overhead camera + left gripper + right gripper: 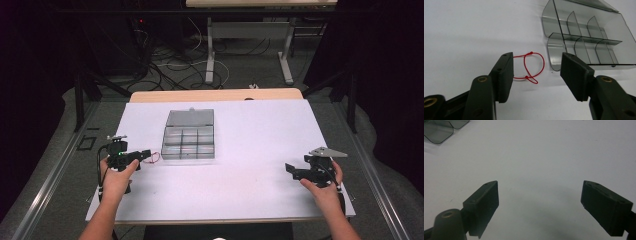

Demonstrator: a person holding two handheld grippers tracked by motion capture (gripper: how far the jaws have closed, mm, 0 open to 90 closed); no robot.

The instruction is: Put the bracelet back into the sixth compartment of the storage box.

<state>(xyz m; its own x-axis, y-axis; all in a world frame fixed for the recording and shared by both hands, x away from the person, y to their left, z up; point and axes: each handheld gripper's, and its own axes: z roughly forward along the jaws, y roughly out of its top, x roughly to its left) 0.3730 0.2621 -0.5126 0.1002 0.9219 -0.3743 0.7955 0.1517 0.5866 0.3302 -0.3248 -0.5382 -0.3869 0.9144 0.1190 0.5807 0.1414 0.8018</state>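
Part of the red string loop (532, 67) is hidden behind one jaw of the left gripper (536, 75), so how far it runs under there can't be made out. The clear divided box (441, 128) is chopped off by the top-left corner in the right gripper view, just two rounded corners left. In the high view the string (155, 158) is way too tiny for its shape to be read.

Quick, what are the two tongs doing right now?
Left tongs: open, holding nothing, jaws either side of the red string.
Right tongs: open, holding nothing.
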